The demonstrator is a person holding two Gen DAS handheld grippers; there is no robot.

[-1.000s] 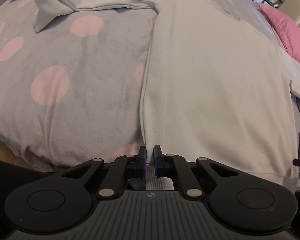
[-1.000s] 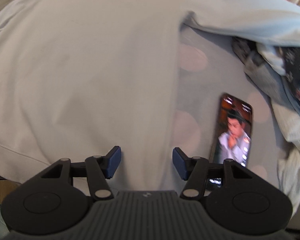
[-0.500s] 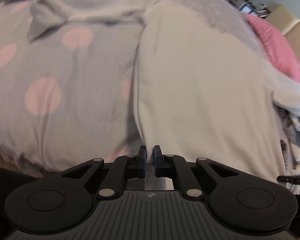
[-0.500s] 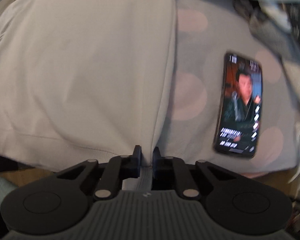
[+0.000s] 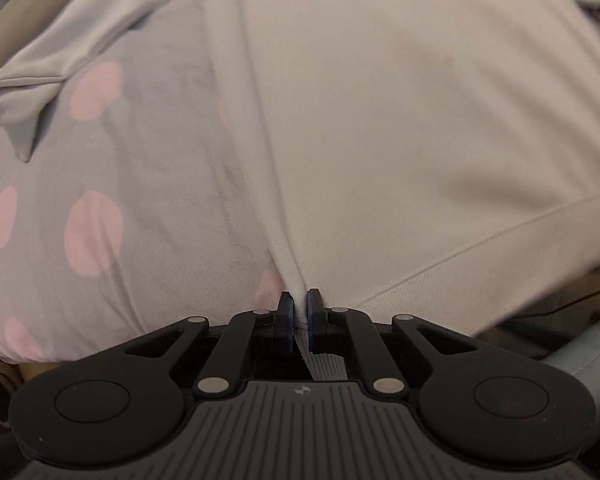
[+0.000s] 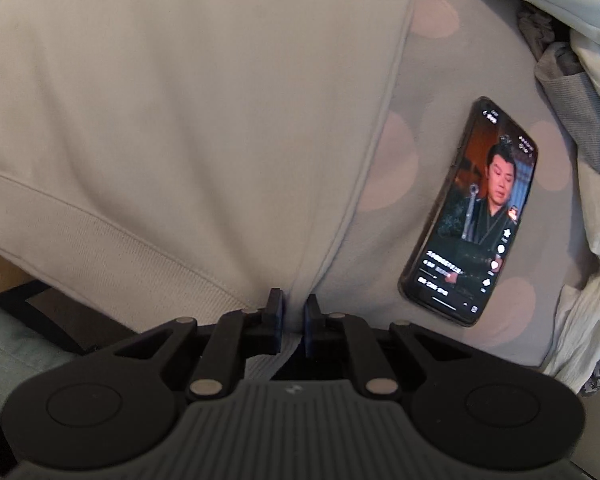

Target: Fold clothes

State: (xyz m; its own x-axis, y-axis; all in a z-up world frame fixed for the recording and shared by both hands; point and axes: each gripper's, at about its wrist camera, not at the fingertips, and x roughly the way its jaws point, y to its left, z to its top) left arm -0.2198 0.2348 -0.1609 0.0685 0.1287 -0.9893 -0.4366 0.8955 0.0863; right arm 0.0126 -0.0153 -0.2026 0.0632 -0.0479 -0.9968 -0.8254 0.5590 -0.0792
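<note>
Cream sweatshirt lies spread on the polka-dot bed cover. Left gripper and right gripper each have fingers clamped on a hem corner at 6 o'clock. A lit phone lies at 3 o'clock.

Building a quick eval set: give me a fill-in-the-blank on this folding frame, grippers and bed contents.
1. The left gripper is shut on the bottom corner of the cream ____.
2. The right gripper pinches the sweatshirt at its other bottom ____.
3. Beside the garment, on the dotted blanket, lies a ____ with its screen lit.
4. The blanket's dots are coloured ____.

Missing words: sweatshirt; corner; phone; pink
</note>
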